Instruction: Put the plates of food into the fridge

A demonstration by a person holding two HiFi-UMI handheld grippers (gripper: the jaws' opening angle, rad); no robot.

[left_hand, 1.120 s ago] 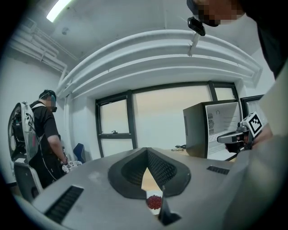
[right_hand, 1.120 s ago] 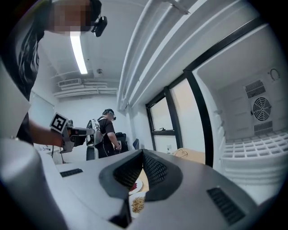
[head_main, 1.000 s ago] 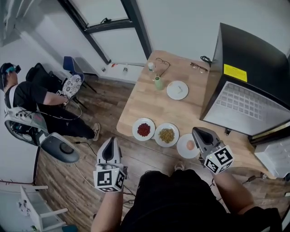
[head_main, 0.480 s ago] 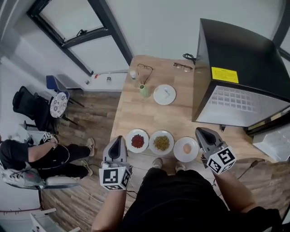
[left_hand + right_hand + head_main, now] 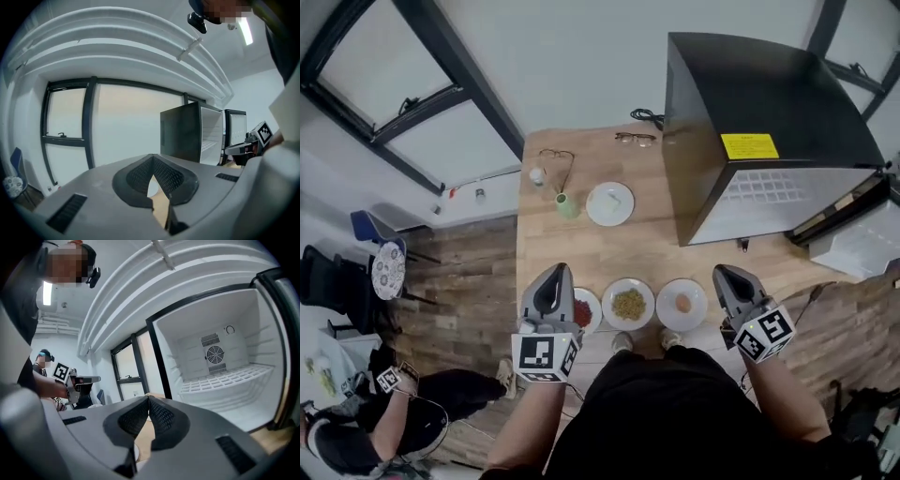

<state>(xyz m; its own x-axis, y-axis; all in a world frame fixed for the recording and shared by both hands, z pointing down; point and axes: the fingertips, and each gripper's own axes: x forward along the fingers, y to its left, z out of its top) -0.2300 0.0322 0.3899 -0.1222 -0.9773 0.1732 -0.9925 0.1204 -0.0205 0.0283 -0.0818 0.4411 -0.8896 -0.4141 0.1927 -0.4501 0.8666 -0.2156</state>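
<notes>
Three plates stand in a row at the near edge of the wooden table: one with red food, one with yellow-green food and one with an egg. My left gripper hovers at the red-food plate's left edge and hides part of it; its jaws meet at the tips, shut and empty. Just right of the egg plate my right gripper is shut and empty. The black fridge stands on the table's right, its door open, with a bare white shelf inside.
Farther back on the table are a white plate, a green cup, a small white item and two pairs of glasses. A seated person is on the floor side at lower left. Windows line the far wall.
The head view has swung round to bring the fridge nearer the centre. My left gripper has moved right, up to the red-food plate. The right gripper stays beside the egg plate.
</notes>
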